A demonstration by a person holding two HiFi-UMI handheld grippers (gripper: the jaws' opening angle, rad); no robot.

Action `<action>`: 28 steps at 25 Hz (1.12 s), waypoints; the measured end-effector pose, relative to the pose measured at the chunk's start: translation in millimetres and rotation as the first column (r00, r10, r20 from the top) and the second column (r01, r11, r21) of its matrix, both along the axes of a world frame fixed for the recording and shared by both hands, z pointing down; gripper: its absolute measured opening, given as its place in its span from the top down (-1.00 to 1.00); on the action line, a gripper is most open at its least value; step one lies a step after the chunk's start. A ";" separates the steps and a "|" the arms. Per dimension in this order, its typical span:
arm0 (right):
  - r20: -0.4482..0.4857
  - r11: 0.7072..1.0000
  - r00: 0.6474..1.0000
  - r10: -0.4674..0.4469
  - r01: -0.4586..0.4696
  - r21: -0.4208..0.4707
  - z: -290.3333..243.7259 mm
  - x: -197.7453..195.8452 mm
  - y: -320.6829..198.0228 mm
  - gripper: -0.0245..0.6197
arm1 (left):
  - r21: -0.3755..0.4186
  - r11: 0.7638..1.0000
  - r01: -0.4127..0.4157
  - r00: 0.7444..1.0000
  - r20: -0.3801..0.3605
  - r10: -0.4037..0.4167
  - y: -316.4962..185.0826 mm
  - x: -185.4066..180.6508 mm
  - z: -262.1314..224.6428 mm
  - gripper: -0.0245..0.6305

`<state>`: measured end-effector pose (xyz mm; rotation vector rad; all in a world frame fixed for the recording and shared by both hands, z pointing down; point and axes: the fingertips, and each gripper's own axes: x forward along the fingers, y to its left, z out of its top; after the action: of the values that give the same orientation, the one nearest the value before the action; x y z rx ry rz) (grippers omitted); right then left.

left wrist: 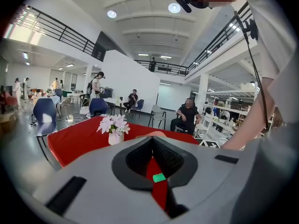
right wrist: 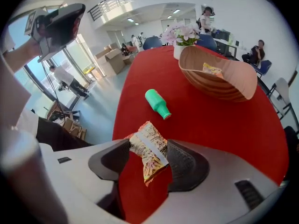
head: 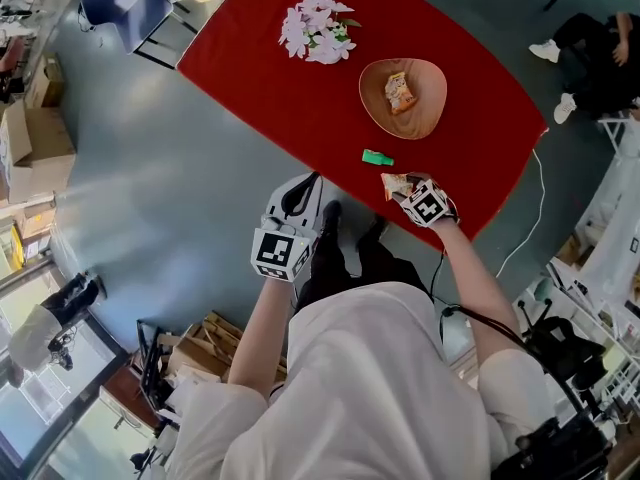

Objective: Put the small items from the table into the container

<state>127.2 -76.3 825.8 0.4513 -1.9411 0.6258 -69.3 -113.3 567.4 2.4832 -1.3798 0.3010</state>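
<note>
Spread wide, the right claw (right wrist: 149, 147) straddles a crinkled foil snack packet (right wrist: 148, 154), orange with a silvery band, which lies on the red cloth of the table (head: 300, 88) near its front edge; the ribbed black pads stand on either side of it without pinching. Just beyond lies one small green plastic bottle (head: 377, 157), round-bodied with a narrow neck, on its side. Farther back sits one smooth wooden bowl (head: 428, 118), wavy-rimmed, with a second packet (head: 400, 92) inside, so two packets in all. One bunch of pale pink flowers (head: 318, 30) stands behind. Off the table's near edge, the left claw (left wrist: 152, 141) has its tips pressed together, holding nothing.
</note>
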 end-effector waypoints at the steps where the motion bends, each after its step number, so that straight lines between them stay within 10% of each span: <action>1: -0.005 1.000 1.000 -0.015 0.015 -0.001 2.3 -1.5 0.5 0.17 | -0.004 1.000 0.004 1.000 0.001 -0.004 1.8 -1.7 1.7 0.91; 28: -0.064 1.000 0.998 0.004 -0.005 -0.023 -15.4 11.0 -6.9 0.52 | 0.032 0.999 0.021 1.000 -0.012 -0.021 9.1 -13.0 -14.2 0.91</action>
<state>138.2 -83.3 810.4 0.4563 -1.8705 0.6290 -82.3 -104.3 553.2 2.4903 -1.4159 0.2618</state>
